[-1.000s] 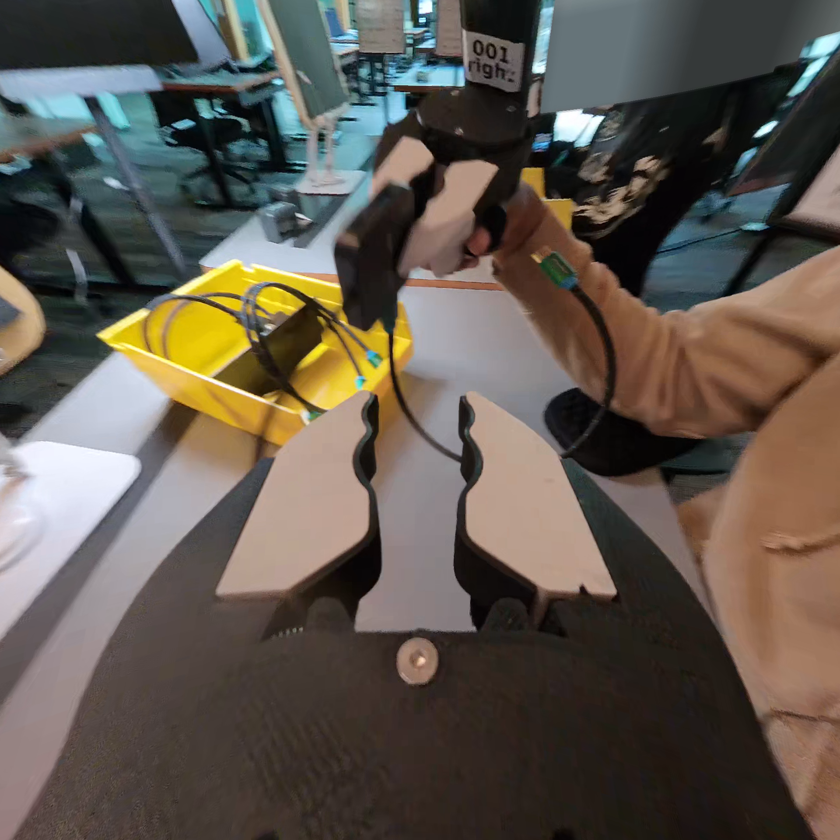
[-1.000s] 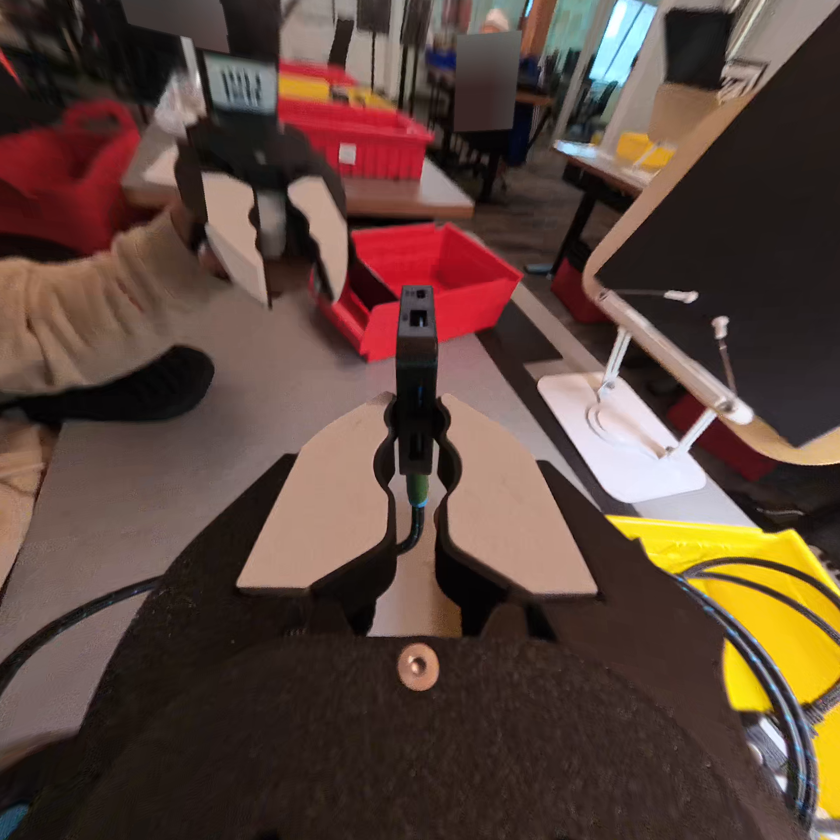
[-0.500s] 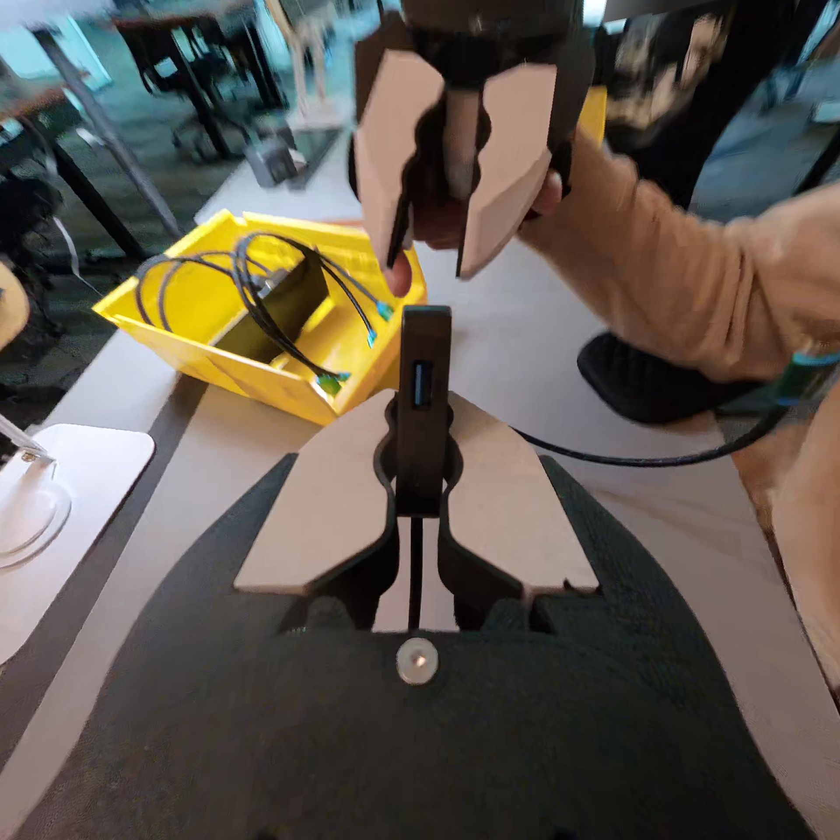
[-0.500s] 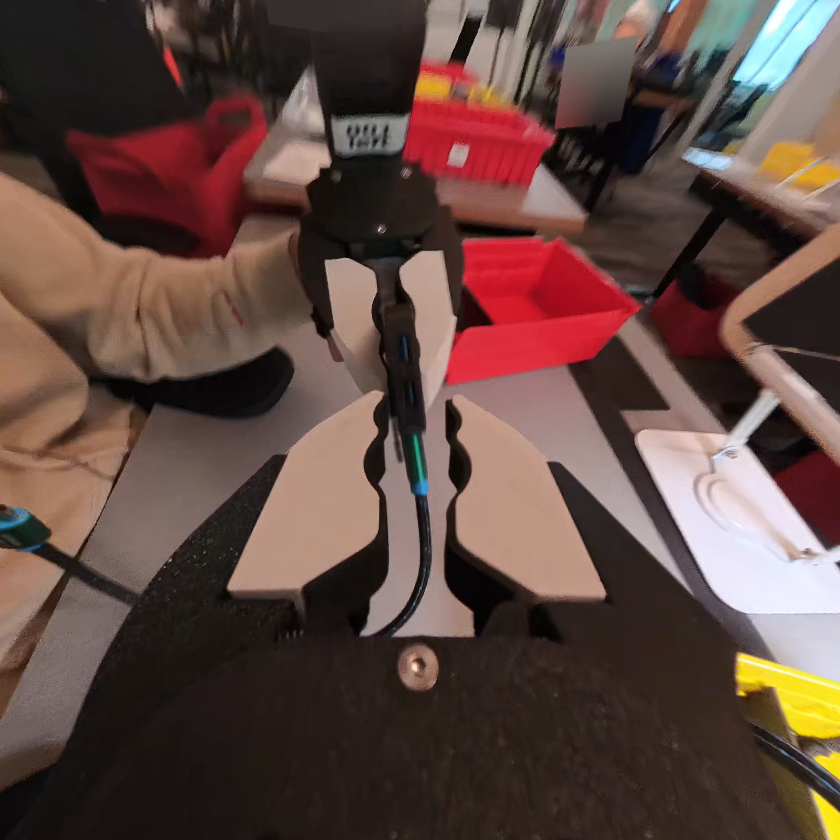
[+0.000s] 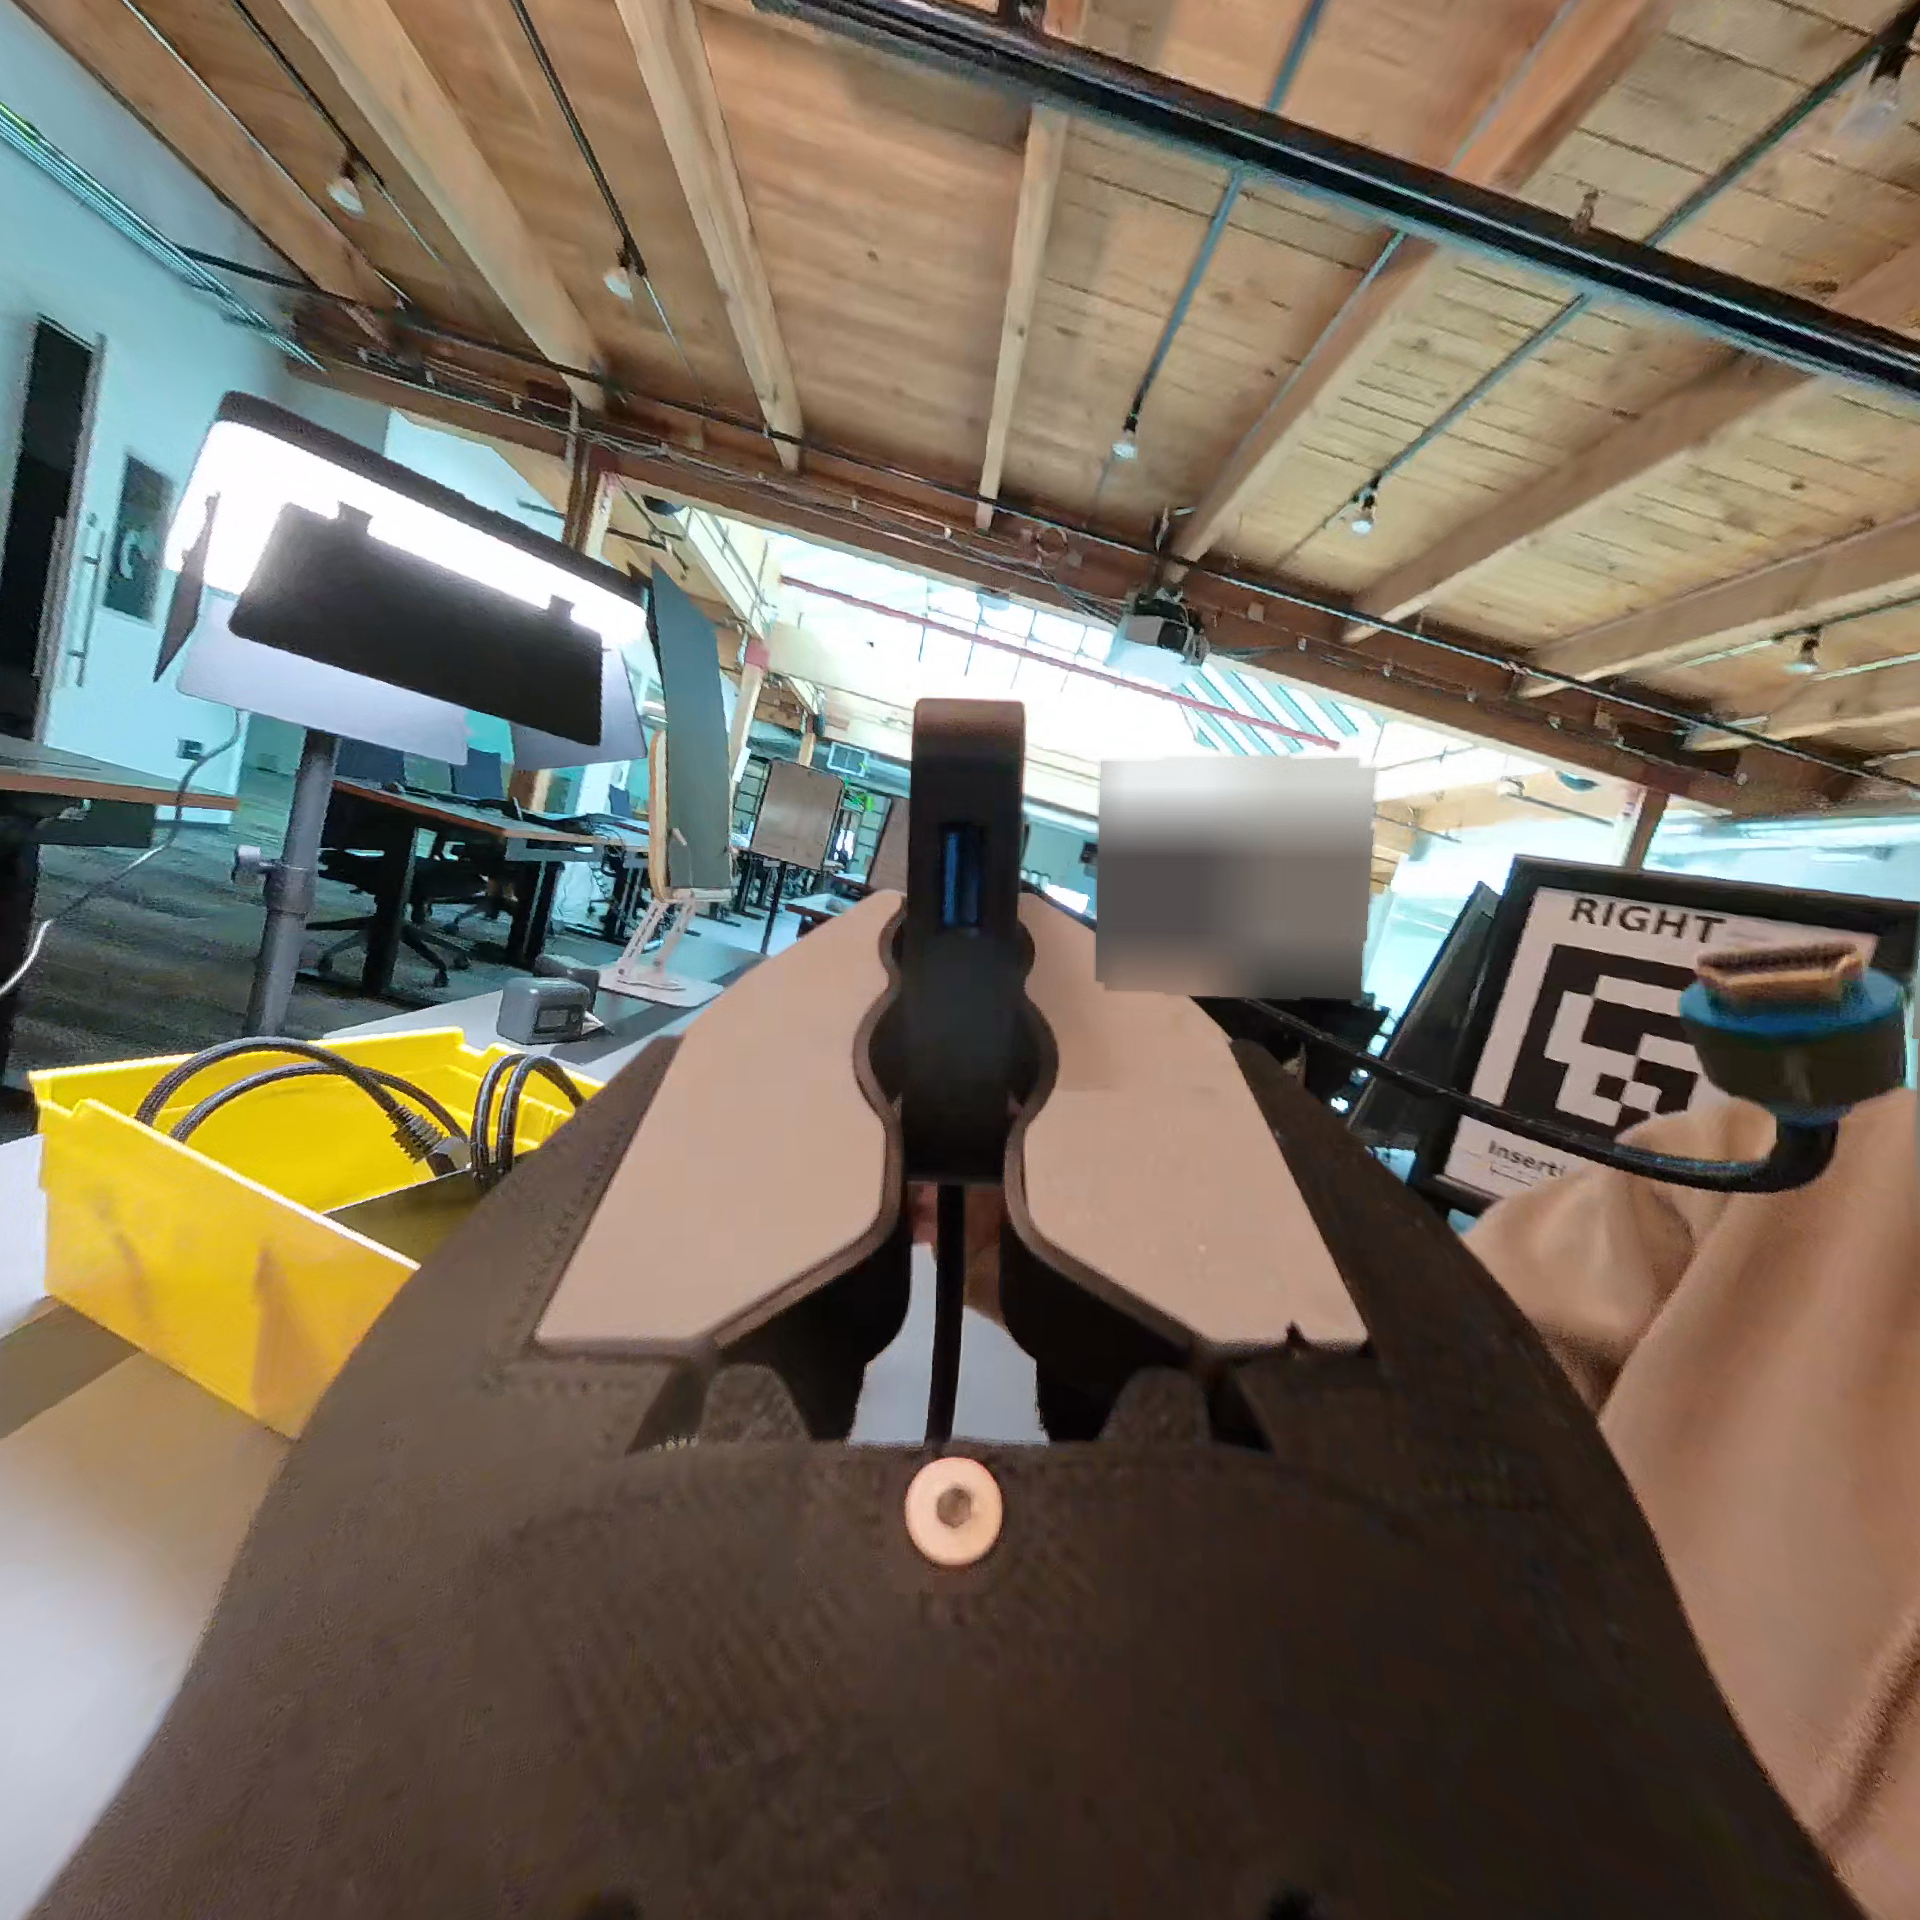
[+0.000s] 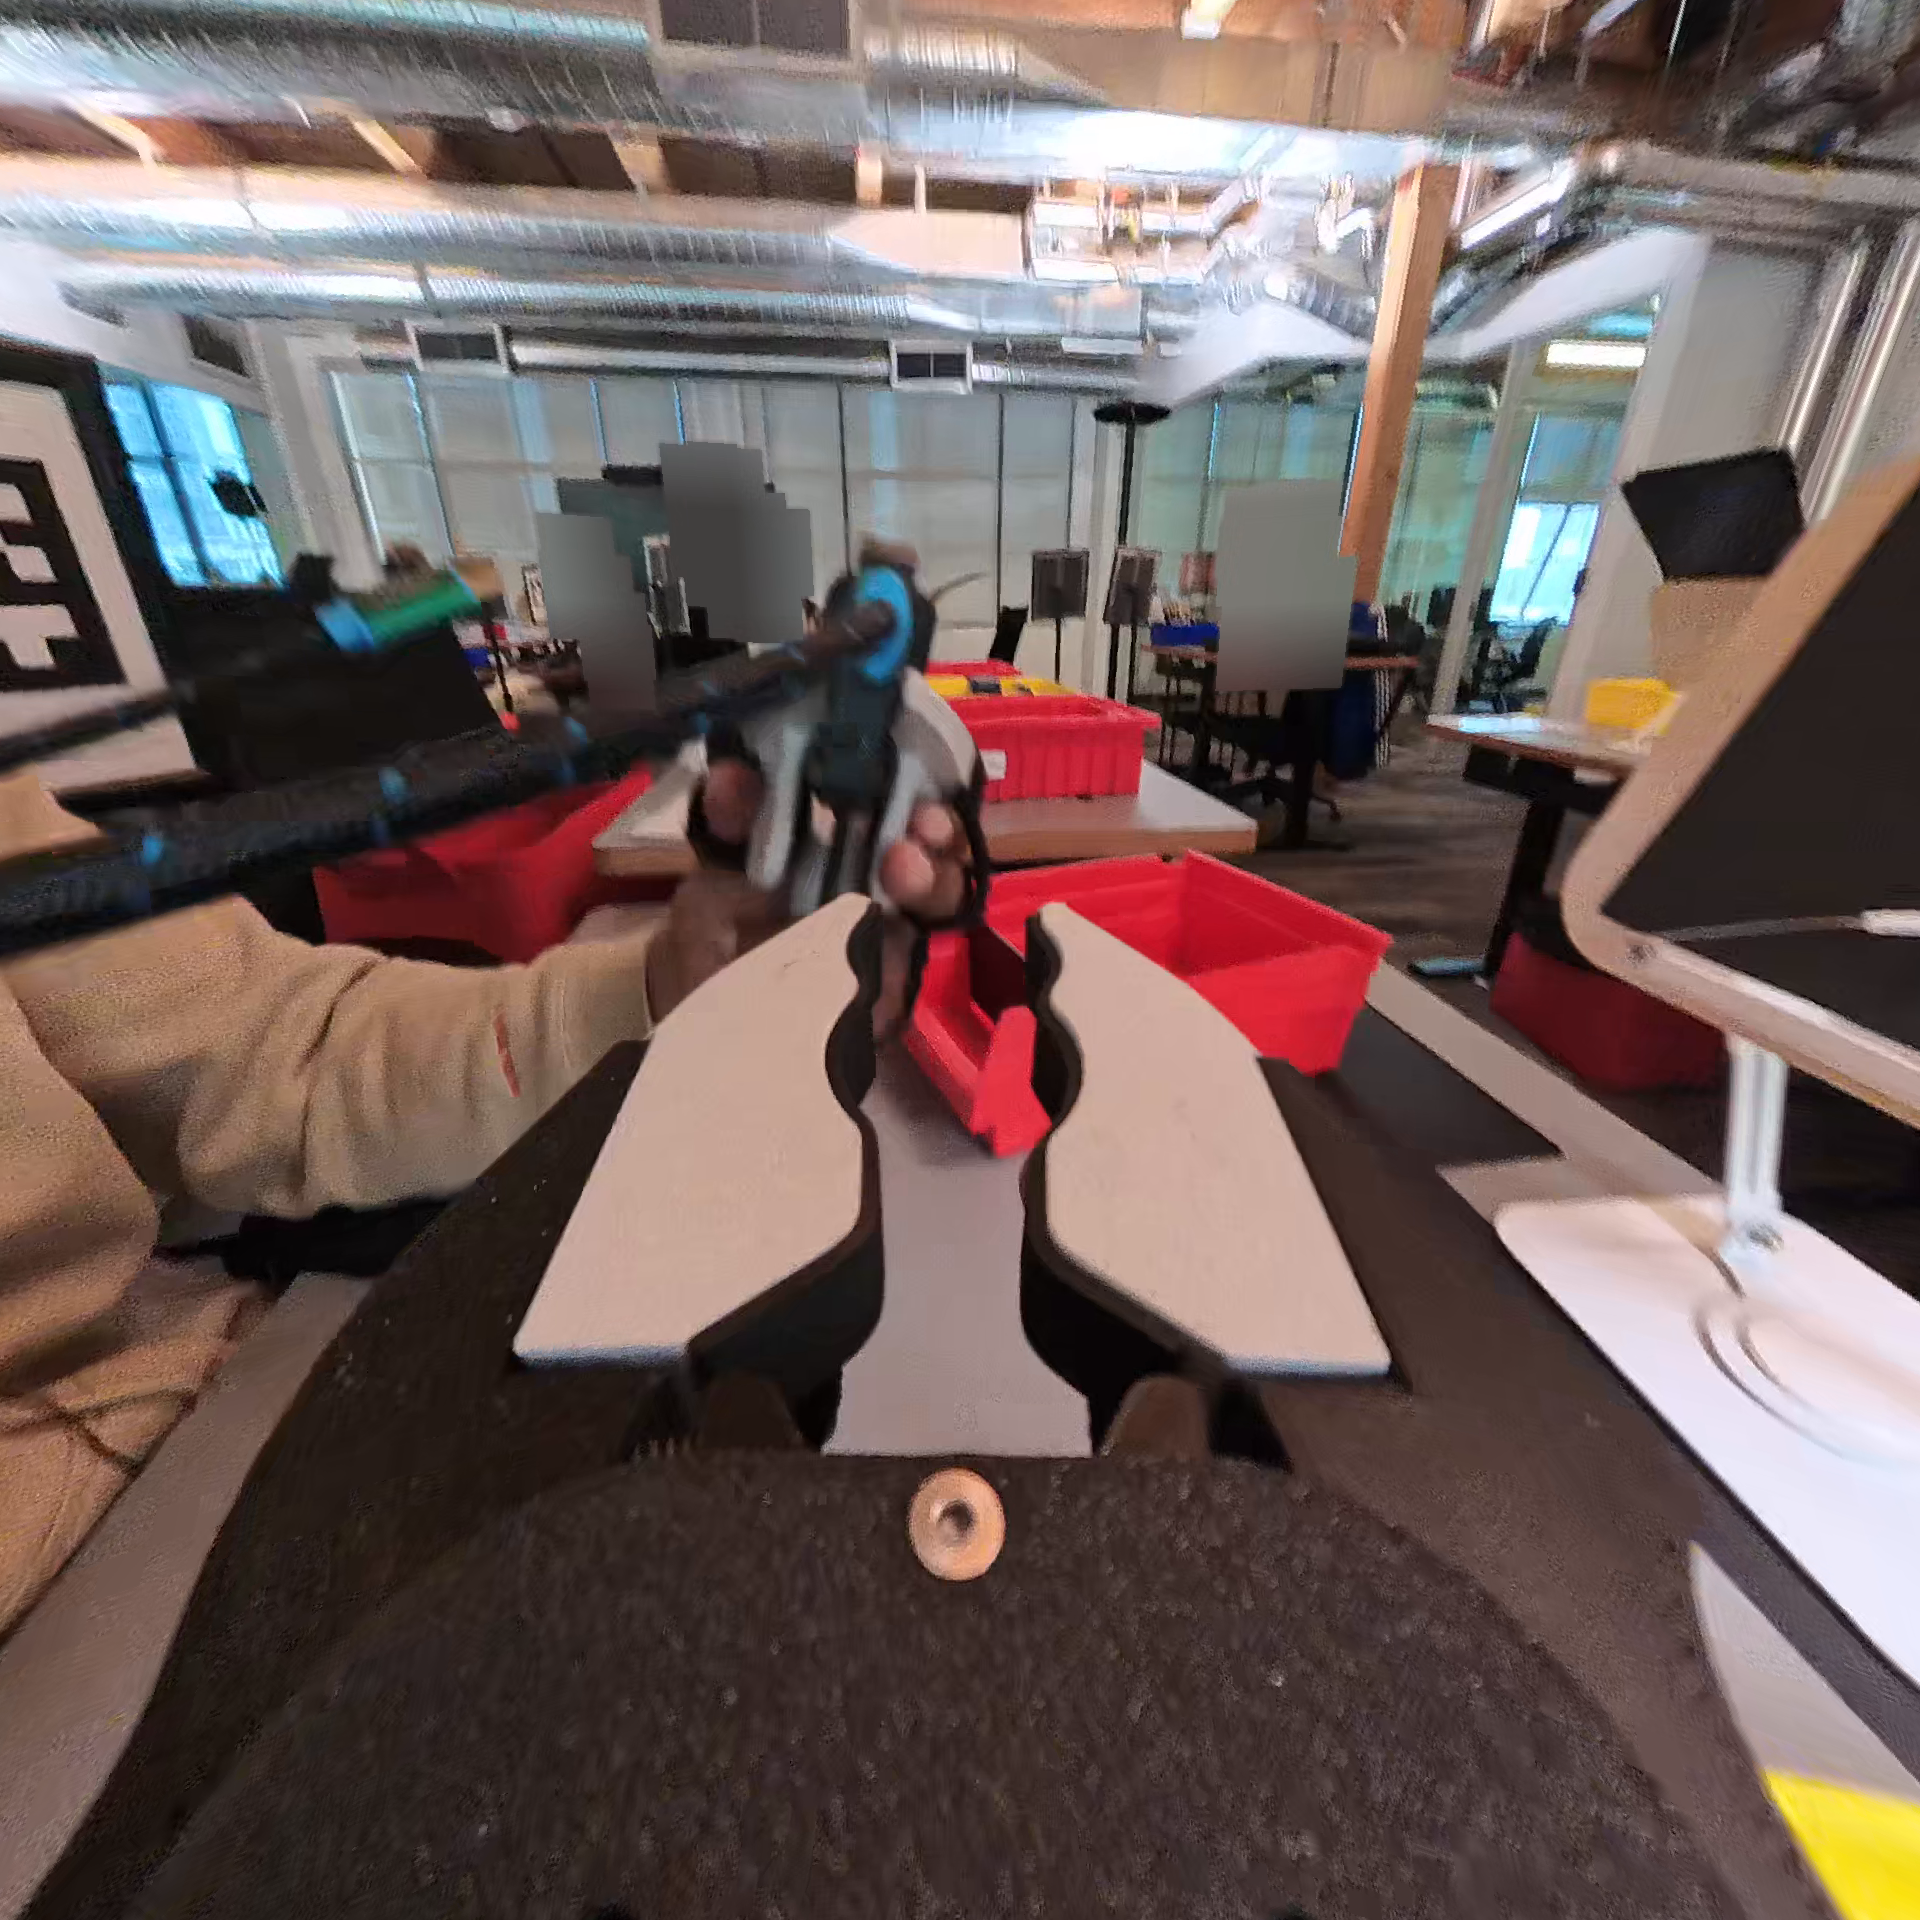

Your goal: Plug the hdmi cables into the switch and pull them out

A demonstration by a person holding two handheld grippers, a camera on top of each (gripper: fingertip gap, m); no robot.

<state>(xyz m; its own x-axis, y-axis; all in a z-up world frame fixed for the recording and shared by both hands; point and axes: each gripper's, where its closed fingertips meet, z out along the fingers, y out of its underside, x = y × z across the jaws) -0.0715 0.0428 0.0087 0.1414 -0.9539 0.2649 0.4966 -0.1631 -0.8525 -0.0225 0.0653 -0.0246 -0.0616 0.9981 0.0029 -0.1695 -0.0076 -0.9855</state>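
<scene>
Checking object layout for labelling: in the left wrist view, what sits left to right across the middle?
Yellow bin with coiled cables → black switch clamped in the left gripper jaws → marker board → loose HDMI plug with blue collar.
</scene>
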